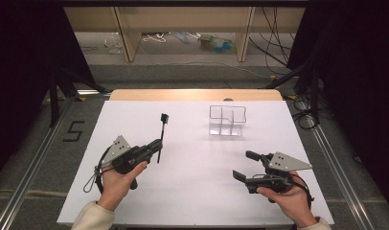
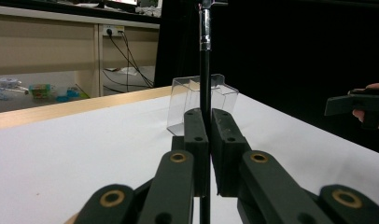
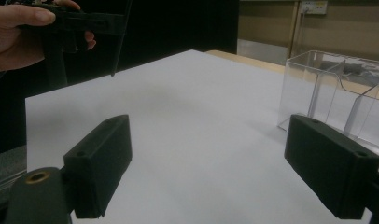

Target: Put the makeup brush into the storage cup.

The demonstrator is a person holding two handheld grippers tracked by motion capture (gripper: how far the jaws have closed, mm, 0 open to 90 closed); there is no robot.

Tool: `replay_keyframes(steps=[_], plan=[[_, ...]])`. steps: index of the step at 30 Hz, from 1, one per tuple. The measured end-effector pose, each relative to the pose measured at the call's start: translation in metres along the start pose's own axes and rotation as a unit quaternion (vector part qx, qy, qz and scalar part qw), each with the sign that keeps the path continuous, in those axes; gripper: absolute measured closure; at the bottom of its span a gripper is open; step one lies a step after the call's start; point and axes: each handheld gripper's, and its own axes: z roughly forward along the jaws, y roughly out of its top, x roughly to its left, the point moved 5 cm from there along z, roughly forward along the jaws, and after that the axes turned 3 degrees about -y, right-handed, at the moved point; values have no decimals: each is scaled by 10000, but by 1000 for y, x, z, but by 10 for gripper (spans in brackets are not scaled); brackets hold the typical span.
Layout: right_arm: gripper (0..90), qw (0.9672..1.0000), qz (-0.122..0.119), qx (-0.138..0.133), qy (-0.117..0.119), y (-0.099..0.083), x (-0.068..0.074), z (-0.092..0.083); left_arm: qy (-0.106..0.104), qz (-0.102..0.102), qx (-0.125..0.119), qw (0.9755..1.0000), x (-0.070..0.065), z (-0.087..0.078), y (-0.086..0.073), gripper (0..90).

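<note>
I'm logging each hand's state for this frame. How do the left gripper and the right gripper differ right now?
The left gripper has its jaws shut on a thin black brush that stands upright; the right gripper has its jaws wide apart and holds nothing. The left one sits at the table's left, the right one at its right. Both are black, hand-held, and carry a grey plate.

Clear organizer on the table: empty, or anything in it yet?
Empty: the clear organizer shows bare compartments; the brush is clamped upright in the left gripper.
</note>
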Motion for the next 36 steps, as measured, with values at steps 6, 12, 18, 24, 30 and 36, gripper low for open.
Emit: replay_keyframes(steps=[6, 12, 18, 24, 30, 36], plan=[[164, 10000, 60, -29, -37, 1, 0, 0, -53, 31, -15, 10000, -5, 4, 0, 855], [168, 10000, 16, -9, -16, 2, -2, 1, -115, 38, -29, 9999, -9, 7, 0, 855], [173, 10000, 64, 20, -56, 3, -3, 2, -127, 32, -44, 9999, -11, 9, 0, 854], [175, 10000, 50, -46, -24, 5, -3, 5, -174, 62, -41, 9998, -14, 12, 0, 854], [176, 10000, 46, -54, -18, 6, -4, 7, -205, 42, -27, 9998, -16, 14, -1, 854], [176, 9998, 113, -154, -44, 8, -4, 11, -216, 25, -36, 9998, -16, 15, -1, 854]])
